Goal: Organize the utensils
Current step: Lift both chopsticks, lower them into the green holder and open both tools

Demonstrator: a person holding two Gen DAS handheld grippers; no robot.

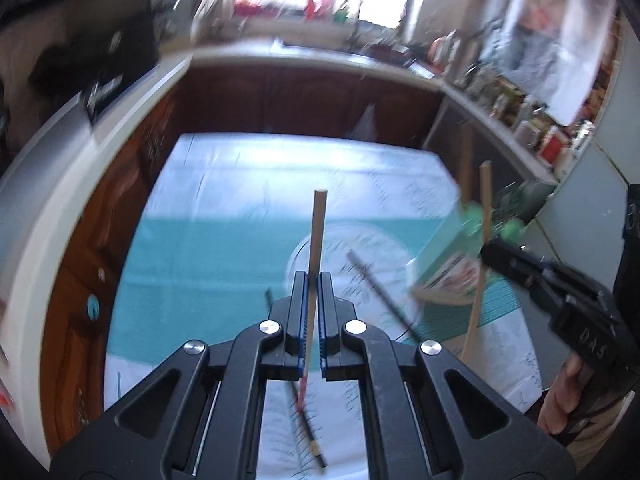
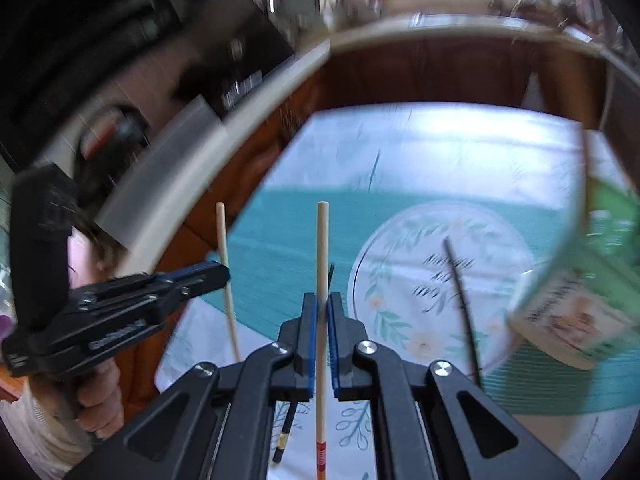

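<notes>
Each wooden chopstick [image 1: 316, 256] [image 2: 322, 280] stands pinched upright between the pads of its own tool, the left tool [image 1: 313, 320] clenched on one and the right tool [image 2: 322, 332] on the other, above the tabletop [image 1: 224, 184]. Keep both grips firm and carry the sticks toward the tilted green holder [image 1: 452, 256] ahead and right of your left tool, lowering them tip-first together. Both hands hold their tools level, side by side, pointing forward.
</notes>
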